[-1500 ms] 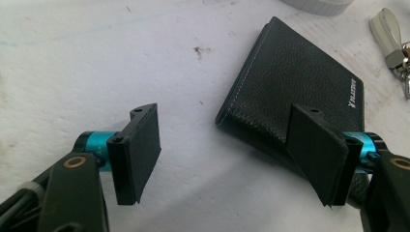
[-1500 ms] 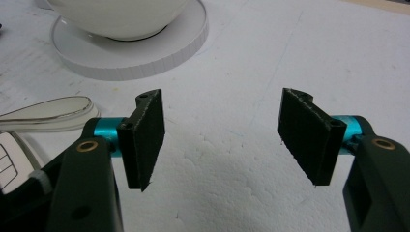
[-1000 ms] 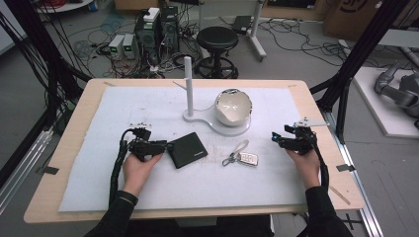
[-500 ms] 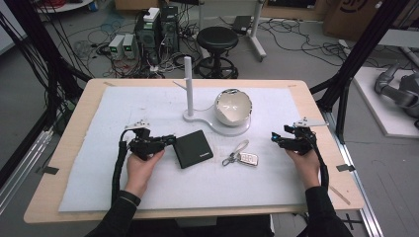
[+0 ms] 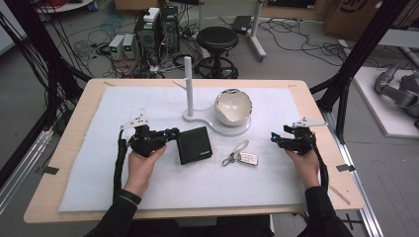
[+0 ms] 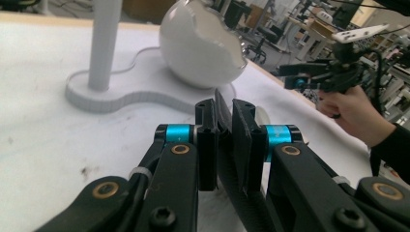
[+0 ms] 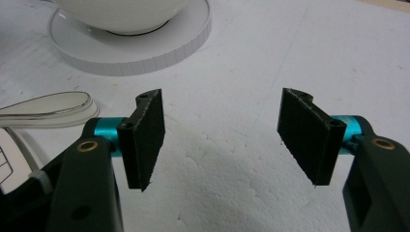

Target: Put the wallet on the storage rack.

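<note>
White mat, flat black wallet [image 5: 194,144]

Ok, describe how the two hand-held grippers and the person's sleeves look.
Both the left hand-held gripper and the right hand-held gripper are black, with flat black pads, blue cylinders, brass rivets, a grey three-cornered top plate and a trailing black cable. The sleeves are black.

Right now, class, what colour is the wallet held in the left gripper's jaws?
Black; the wallet shows best in the high view.

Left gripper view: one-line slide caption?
Left gripper shut on the black wallet, white egg-shaped bowl and post beyond.
</note>
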### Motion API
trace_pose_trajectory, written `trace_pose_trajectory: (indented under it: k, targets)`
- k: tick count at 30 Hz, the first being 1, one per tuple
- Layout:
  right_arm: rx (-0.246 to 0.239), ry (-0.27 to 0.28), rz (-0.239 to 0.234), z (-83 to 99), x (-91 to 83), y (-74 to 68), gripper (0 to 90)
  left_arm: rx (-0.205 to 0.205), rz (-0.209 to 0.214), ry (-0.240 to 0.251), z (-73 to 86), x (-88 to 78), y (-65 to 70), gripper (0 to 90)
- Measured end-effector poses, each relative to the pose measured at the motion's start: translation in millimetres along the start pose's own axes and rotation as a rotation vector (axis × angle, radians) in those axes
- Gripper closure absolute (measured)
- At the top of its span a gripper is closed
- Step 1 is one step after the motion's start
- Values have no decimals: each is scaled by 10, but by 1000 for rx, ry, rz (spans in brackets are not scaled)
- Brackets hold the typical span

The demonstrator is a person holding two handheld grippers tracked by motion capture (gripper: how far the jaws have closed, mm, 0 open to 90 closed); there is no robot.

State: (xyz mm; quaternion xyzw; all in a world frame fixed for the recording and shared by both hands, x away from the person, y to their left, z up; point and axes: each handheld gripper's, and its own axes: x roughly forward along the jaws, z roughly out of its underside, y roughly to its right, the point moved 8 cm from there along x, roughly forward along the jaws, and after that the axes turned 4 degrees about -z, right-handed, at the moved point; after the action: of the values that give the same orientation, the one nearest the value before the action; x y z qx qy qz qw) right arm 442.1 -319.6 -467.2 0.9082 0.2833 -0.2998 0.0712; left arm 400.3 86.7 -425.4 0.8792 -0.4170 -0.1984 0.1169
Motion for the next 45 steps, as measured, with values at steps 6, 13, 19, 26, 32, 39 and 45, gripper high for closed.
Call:
trace_pose_trajectory:
  k: [6,13,19,26,32,39,45]
  targets:
    - [-11,-8,0,8,26,-6,345,59,34,29,-209,12,195,824]
    - [-5,-18,-4,22,48,-7,344,107,42,35,-380,96,332,829]
    - [-11,-23,-3,28,66,-3,345,135,49,53,-553,150,446,830]
    - [-7,-26,-5,32,78,-7,345,174,57,86,-883,282,617,832]
    - [-7,-29,-7,37,88,-11,345,205,76,118,-1168,498,766,832]
    - [-4,-31,-12,42,87,-15,345,245,64,140,-1419,837,819,832]
    - [-7,-33,-18,48,90,-25,345,232,54,143,-1481,1133,757,831]
